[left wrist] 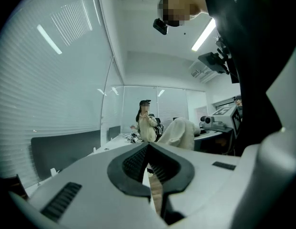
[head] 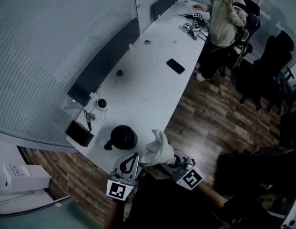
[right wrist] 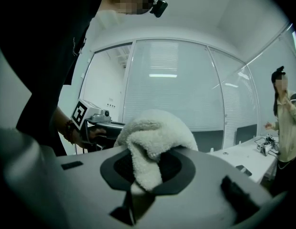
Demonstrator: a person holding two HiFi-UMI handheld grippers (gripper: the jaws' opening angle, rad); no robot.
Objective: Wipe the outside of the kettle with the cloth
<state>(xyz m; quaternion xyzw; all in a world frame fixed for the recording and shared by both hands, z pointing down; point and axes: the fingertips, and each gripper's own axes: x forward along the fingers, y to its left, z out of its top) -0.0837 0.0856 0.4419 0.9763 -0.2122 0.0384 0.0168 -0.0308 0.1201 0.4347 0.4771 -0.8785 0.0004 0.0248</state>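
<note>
Black kettle [head: 124,137] stands upright; fluffy white cloth [head: 157,149] bunched nearby.

Long white table [head: 152,80]: round black kettle [head: 123,137] on its near end; fluffy white cloth [head: 158,149] just right of it, between the right gripper's [right wrist: 147,171] jaws; flat black phone [head: 175,66] farther along; standing person [head: 224,18] at the far right.

View from above: a long white table [head: 152,85] on a wood floor [head: 205,123]. A black kettle [head: 123,137] stands at its near end. Nearer the camera, the right gripper [head: 172,160] holds a white cloth [head: 158,149], with the left gripper [head: 133,157] just beside it. A person [head: 224,20] stands at the far end.
</note>
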